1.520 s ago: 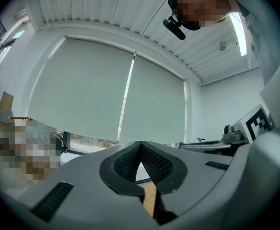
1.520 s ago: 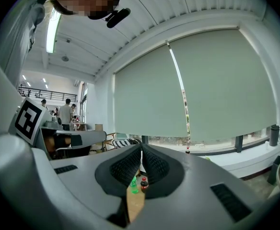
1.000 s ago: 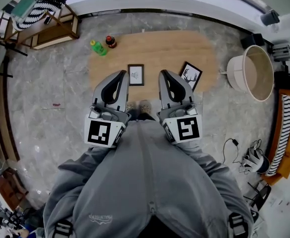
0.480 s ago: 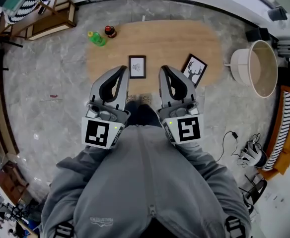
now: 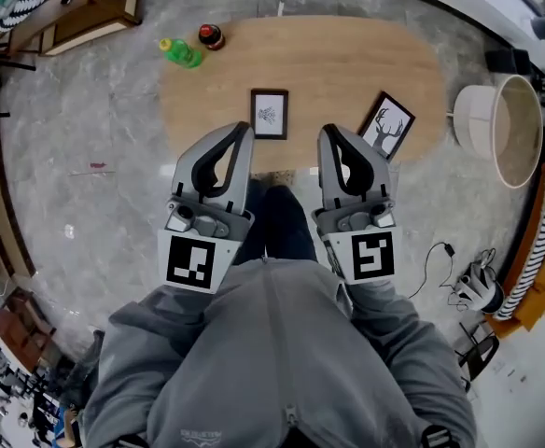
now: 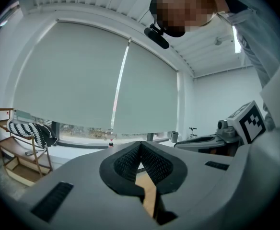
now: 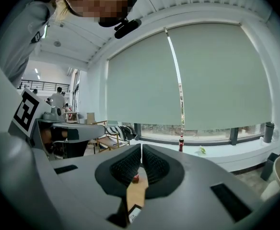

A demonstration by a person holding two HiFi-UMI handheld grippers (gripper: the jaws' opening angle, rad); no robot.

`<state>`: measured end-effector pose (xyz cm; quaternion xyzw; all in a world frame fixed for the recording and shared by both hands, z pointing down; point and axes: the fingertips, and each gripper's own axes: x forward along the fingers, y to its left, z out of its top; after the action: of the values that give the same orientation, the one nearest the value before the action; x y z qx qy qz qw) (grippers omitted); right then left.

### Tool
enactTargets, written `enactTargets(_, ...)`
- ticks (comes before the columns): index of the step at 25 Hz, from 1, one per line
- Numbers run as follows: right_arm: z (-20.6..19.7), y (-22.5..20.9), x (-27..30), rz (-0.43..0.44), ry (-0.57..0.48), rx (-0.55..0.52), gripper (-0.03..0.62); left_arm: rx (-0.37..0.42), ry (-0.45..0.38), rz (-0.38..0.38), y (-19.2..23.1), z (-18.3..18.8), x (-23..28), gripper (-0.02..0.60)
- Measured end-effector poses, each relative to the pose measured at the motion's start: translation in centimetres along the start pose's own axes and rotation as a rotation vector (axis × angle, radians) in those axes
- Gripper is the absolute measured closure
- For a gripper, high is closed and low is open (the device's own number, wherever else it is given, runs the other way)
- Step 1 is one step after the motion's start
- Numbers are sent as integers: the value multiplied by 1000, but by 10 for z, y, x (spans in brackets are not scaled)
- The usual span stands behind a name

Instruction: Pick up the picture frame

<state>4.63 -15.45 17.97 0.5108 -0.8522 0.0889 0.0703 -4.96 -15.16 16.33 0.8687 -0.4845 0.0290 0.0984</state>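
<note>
The left gripper (image 5: 243, 129) and right gripper (image 5: 329, 132) have sunk nearer the tabletop (image 5: 347, 63), fingers (image 6: 123, 163) closed on nothing, so the picture frame (image 5: 270, 113) resting there just ahead, between them, comes within reach but remains untouched.

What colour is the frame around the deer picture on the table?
The frame is black; the head view shows it best.

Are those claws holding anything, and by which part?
Nothing. The left gripper and right gripper are both shut and empty; the plant picture frame lies untouched on the table.
</note>
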Motion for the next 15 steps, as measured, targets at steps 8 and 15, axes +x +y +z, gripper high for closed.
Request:
enactTargets(8,-72,-10,30,-5,36,-15,562,-21,28,-8,26,-75,21,565)
enactTargets(15,-127,-17,54,-6,47,-11,562,-38,37,-17,36,-136,41,565)
